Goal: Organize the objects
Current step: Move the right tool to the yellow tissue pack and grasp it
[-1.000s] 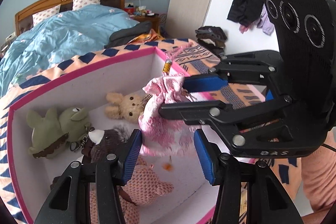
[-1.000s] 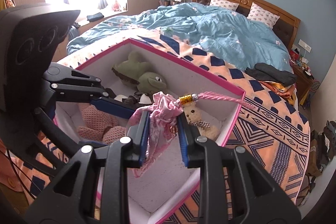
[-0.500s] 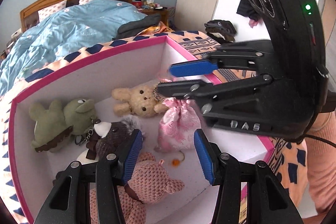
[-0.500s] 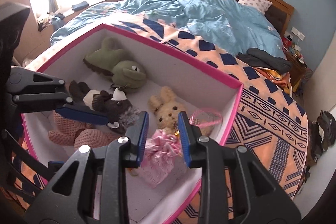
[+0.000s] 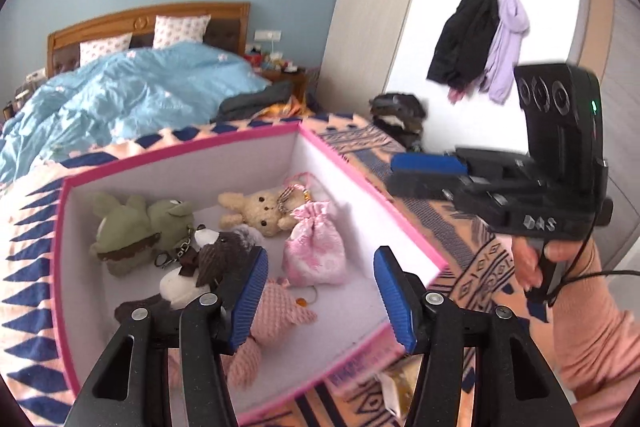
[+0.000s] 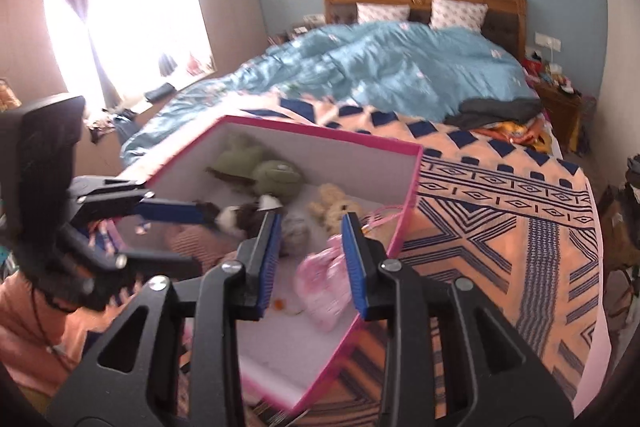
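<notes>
Seemingly most of the sorting is done. From the left wrist, the left gripper (image 5: pixel 318 301) hangs with fingers wide and empty over the pink box (image 5: pixel 372 199), where the pink pouch (image 5: pixel 314 249) lies beside a rabbit toy (image 5: pixel 256 213), a green plush (image 5: pixel 136 227) and others.

From the right wrist, the right gripper (image 6: pixel 312 261) also stands apart, holding nothing, above the box's near corner. Nothing loose shows on the bed (image 6: pixel 500 211).
</notes>
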`<state>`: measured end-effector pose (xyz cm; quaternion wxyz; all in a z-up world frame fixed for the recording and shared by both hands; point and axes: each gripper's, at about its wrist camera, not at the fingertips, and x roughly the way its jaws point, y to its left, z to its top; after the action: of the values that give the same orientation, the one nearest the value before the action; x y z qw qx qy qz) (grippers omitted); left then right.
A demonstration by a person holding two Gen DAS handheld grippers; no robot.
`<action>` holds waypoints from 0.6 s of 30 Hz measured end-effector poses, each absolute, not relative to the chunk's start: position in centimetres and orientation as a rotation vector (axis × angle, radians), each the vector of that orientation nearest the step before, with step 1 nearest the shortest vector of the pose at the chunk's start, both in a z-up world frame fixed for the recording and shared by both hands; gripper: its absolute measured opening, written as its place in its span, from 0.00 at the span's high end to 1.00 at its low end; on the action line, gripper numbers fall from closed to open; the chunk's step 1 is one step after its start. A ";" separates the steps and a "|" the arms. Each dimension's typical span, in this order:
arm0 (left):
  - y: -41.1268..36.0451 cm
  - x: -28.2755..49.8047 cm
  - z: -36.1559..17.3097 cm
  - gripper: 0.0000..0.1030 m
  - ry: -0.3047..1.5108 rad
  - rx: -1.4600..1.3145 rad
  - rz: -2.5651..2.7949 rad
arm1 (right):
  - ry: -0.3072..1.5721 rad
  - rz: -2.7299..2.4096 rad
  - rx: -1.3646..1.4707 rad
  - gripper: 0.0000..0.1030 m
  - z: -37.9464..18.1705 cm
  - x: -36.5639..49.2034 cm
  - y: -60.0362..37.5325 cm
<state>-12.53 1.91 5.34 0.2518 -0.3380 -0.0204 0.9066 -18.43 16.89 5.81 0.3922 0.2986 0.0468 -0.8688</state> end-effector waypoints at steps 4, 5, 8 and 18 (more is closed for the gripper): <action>1.7 -9.6 5.6 0.41 -0.063 -0.856 2.464 | 0.106 -2.170 0.700 0.63 5.8 -14.2 17.7; 1.6 -9.0 5.4 0.41 -0.068 -0.852 2.457 | 0.109 -2.162 0.700 0.63 5.6 -13.3 17.8; 2.1 -7.4 4.3 0.41 -0.061 -0.863 2.425 | 0.112 -2.140 0.710 0.63 4.5 -11.0 18.0; 4.5 -5.1 -1.6 0.41 -0.057 -1.036 2.316 | -0.005 -2.126 0.942 0.63 -2.1 -8.7 19.8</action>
<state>-5.09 4.51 -1.61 0.2972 -0.3899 -0.0216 0.8713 -8.74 19.80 -2.13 0.3967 0.3719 -0.0021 -0.8393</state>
